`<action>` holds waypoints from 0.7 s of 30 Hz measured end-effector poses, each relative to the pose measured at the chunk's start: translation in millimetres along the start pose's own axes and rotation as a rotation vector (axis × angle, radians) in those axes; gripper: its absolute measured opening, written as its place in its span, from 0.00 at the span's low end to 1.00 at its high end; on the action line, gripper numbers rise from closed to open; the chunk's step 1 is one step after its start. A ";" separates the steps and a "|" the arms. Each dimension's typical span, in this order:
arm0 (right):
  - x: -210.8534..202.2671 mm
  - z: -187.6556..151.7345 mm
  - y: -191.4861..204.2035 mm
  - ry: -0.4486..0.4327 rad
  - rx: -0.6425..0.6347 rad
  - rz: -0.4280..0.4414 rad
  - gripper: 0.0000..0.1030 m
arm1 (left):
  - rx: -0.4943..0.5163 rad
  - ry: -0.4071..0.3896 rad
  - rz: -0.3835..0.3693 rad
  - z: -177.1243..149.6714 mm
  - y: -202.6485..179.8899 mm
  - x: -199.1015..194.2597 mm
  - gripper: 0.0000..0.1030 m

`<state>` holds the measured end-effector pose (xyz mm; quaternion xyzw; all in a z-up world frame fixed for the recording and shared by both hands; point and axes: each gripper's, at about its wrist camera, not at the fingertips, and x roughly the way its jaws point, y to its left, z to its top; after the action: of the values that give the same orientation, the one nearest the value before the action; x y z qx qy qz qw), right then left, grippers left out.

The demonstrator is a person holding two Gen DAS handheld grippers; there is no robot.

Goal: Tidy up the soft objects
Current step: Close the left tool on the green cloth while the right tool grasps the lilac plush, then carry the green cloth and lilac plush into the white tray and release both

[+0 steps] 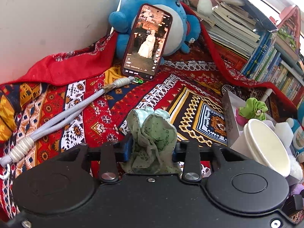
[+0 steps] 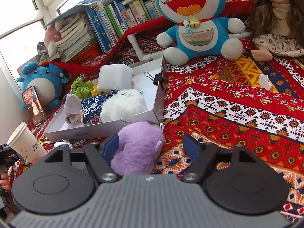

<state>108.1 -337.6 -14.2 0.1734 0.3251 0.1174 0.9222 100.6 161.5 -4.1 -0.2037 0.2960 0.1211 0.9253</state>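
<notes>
In the left wrist view my left gripper (image 1: pixel 152 150) is shut on a crumpled green cloth (image 1: pixel 153 133), which bulges up between the blue pads above the patterned red blanket (image 1: pixel 98 117). In the right wrist view my right gripper (image 2: pixel 152 148) stands open around a purple plush toy (image 2: pixel 136 148). The left pad touches the toy and the right pad stands apart from it. Just beyond lies a shallow white box (image 2: pixel 114 125) holding a white fluffy plush (image 2: pixel 123 106), a blue floral pouch (image 2: pixel 93 106), a green scrunchie (image 2: pixel 81 88) and a white foam block (image 2: pixel 115 77).
A phone (image 1: pixel 148 41) leans on a blue round plush (image 1: pixel 157 3). A grey lanyard (image 1: pixel 57 117) lies at the left, stacked paper cups (image 1: pixel 266 148) at the right. Books (image 1: pixel 247 28) line the back. A Doraemon plush (image 2: pixel 197 19) and a doll (image 2: pixel 279 19) sit behind the box.
</notes>
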 end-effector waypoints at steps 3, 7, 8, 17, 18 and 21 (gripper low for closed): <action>1.0 -0.8 4.3 0.014 0.002 0.007 0.55 | 0.012 -0.008 0.001 1.5 -2.5 -2.1 0.31; 1.2 -0.8 10.5 0.013 0.010 0.004 0.45 | 0.022 -0.028 0.010 5.5 -4.8 -7.3 0.31; 0.3 -0.5 11.5 0.007 0.011 0.001 0.42 | 0.030 -0.039 0.014 7.0 -6.0 -10.0 0.31; -18.3 8.7 18.0 -0.049 -0.011 -0.040 0.40 | 0.084 -0.151 0.000 24.9 -21.0 -45.1 0.31; -21.3 10.4 18.7 -0.060 -0.017 -0.044 0.40 | 0.089 -0.160 -0.008 27.0 -23.6 -48.9 0.31; -31.0 16.8 22.4 -0.096 -0.031 -0.050 0.40 | 0.098 -0.189 -0.042 34.1 -32.6 -63.6 0.31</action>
<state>93.0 -331.5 24.2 0.1564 0.2830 0.0909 0.9419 78.3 141.3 69.2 -0.1519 0.2084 0.1056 0.9604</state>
